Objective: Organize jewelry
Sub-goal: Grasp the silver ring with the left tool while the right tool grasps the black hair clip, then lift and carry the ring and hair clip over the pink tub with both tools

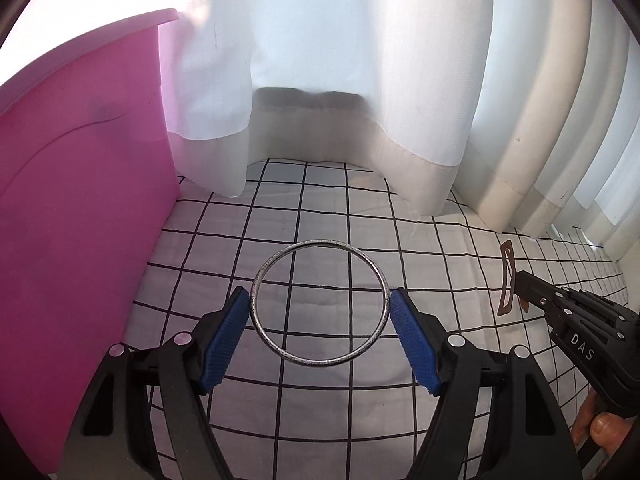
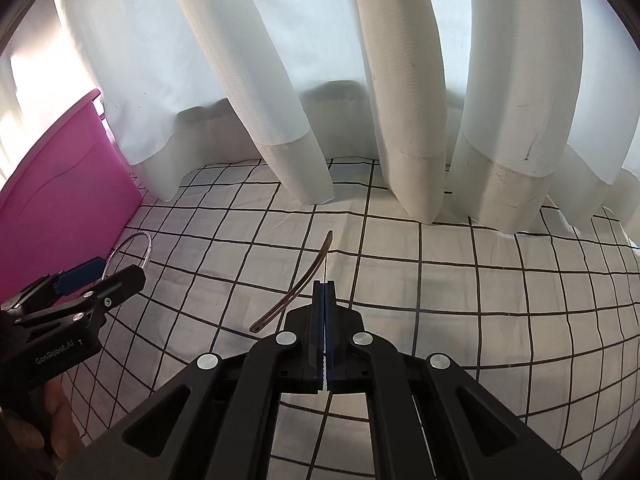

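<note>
While I've got both tools loaded, the job is getting each piece into the pink box (image 1: 80,240) without dropping it. My left gripper (image 1: 320,312) is spread wide, blue pads (image 1: 226,340) pressed on opposite sides of the silver bangle (image 1: 320,304), which it seems to hold up above the checked bedsheet (image 1: 440,264); whether it's fully clear I can't tell. My right gripper (image 2: 324,292) is closed tight on the brown hair clip (image 2: 296,288), which sticks out to the left of the tips. The box sits just left of the bangle. I'd go left first: keep squeeze steady, since the thin round rim could slip, lift over the box wall, then release. The clip is pinched near one edge, so I'd avoid swinging it.
</note>
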